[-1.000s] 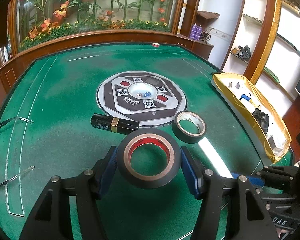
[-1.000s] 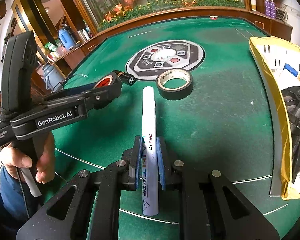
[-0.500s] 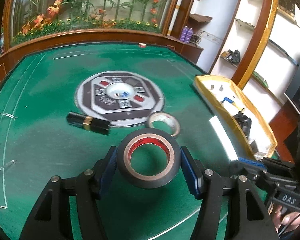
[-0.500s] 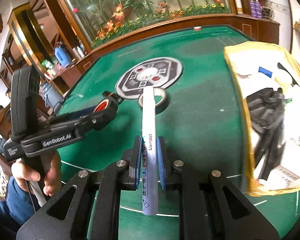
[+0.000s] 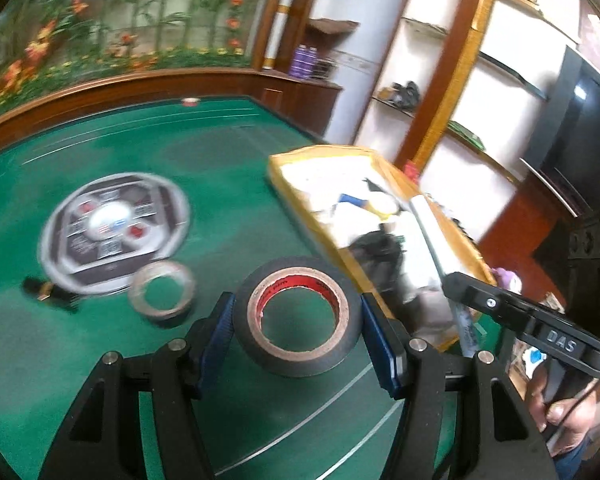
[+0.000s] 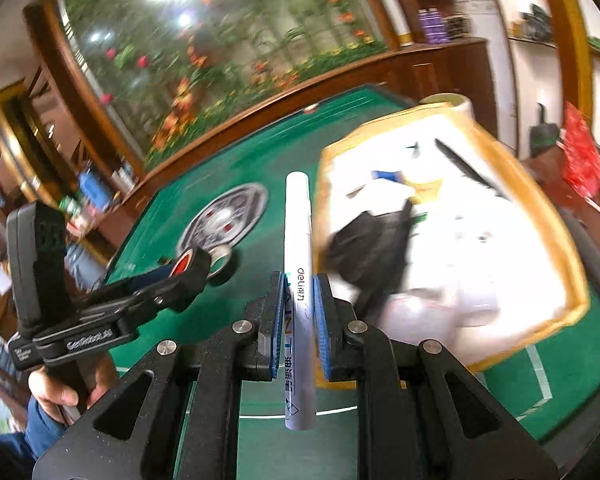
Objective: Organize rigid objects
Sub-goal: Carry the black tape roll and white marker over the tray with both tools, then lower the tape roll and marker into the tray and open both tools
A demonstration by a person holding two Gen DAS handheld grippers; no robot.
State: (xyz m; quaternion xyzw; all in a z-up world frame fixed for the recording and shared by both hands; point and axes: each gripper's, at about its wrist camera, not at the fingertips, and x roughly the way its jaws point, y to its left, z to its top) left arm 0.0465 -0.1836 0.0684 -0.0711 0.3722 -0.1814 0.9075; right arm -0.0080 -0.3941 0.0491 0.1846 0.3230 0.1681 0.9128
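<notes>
My left gripper (image 5: 298,322) is shut on a black tape roll with a red core (image 5: 260,344), held flat a little above the green table (image 5: 228,184). My right gripper (image 6: 298,314) is shut on a white marker pen (image 6: 296,224), which points forward beside the near left rim of the yellow-rimmed tray (image 6: 556,216). In the left wrist view the tray (image 5: 288,196) lies just right of the held roll, and the marker (image 5: 428,224) hovers over it. Both views are blurred.
A second tape roll (image 5: 162,294) and a black tube with a gold band (image 5: 48,294) lie on the felt near the round centre panel (image 5: 114,228). The tray holds a bulky black object (image 6: 372,248) and small items. Shelves and a wooden rail stand behind.
Both grippers have swung right and slightly up toward the yellow tray, which now fills more of each view. The grips on the tape roll and the marker are unchanged.
</notes>
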